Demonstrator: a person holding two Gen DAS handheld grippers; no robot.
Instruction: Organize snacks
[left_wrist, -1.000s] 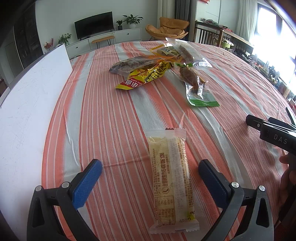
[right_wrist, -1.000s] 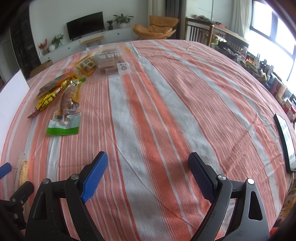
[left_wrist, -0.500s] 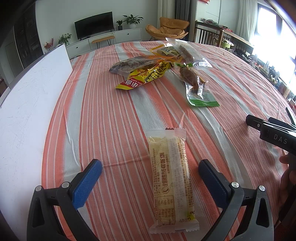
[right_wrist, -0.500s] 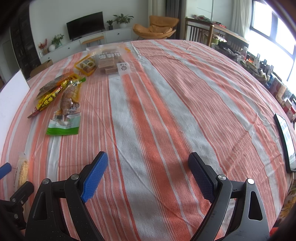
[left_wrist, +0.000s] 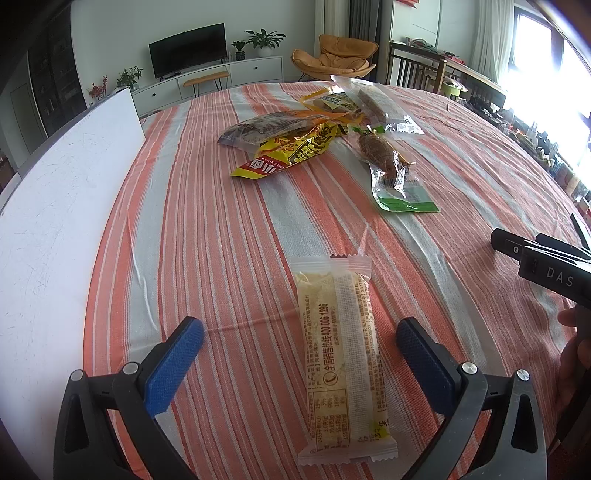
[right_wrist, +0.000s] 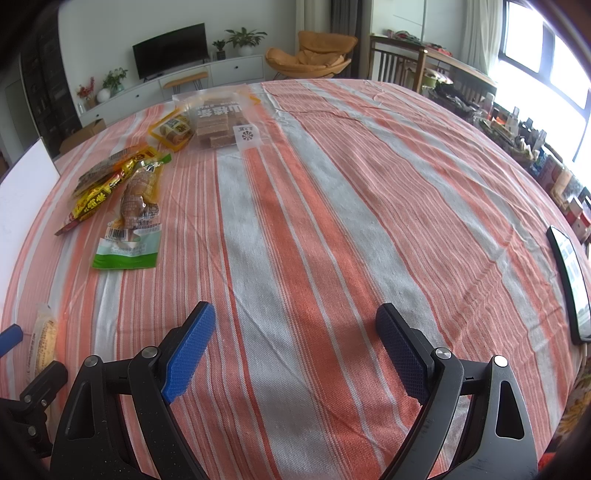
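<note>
A pale yellow snack bar (left_wrist: 341, 354) lies flat on the striped tablecloth between the open blue-padded fingers of my left gripper (left_wrist: 301, 345), untouched. Farther off lie a yellow packet (left_wrist: 291, 155), a dark packet (left_wrist: 269, 129), a green-edged meat pouch (left_wrist: 395, 173) and clear packets (left_wrist: 369, 103). My right gripper (right_wrist: 295, 332) is open and empty over bare cloth. In its view the green pouch (right_wrist: 135, 218), yellow packet (right_wrist: 99, 192), a clear bag of brown bars (right_wrist: 218, 118) and the snack bar (right_wrist: 44, 347) show at left.
A white board (left_wrist: 48, 221) lies along the table's left side. A dark tablet (right_wrist: 570, 280) lies near the right edge. The right gripper's body (left_wrist: 546, 266) shows at right in the left wrist view. Chairs and a TV cabinet stand beyond the table.
</note>
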